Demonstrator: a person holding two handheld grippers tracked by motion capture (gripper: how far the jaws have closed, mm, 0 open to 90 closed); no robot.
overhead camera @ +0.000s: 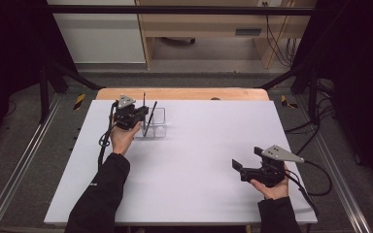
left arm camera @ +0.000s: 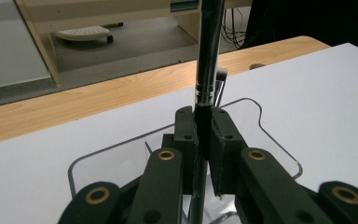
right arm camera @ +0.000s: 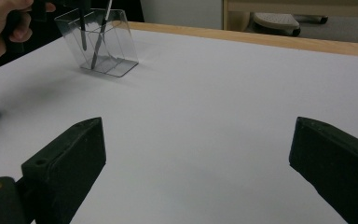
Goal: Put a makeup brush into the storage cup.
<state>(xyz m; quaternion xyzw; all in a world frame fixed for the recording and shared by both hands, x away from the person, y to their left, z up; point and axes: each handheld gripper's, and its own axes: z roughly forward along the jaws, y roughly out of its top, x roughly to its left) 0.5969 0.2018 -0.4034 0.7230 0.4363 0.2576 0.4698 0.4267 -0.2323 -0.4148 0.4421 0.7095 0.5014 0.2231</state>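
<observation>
A clear plastic holder [overhead camera: 158, 122] stands on the white table top at the back left. My left gripper [overhead camera: 143, 112] hovers over it, shut on a thin black stick [overhead camera: 144, 99] held upright with its lower end inside the holder. In the left gripper view the jaws of the left gripper [left arm camera: 204, 126] clamp the black stick [left arm camera: 207, 56] just below its silver band, above the holder's rim [left arm camera: 265, 126]. A second black stick [overhead camera: 151, 118] leans inside the holder. My right gripper [overhead camera: 246, 158] stands open and empty at the front right. The right gripper [right arm camera: 196, 154] faces the holder [right arm camera: 116, 46].
The white table top [overhead camera: 194, 160] sits on a wooden table whose edge [overhead camera: 184, 93] shows at the back. Black frame posts flank the table. A cable [overhead camera: 320, 182] trails off to the right. A hand [right arm camera: 0, 23] shows beside the holder.
</observation>
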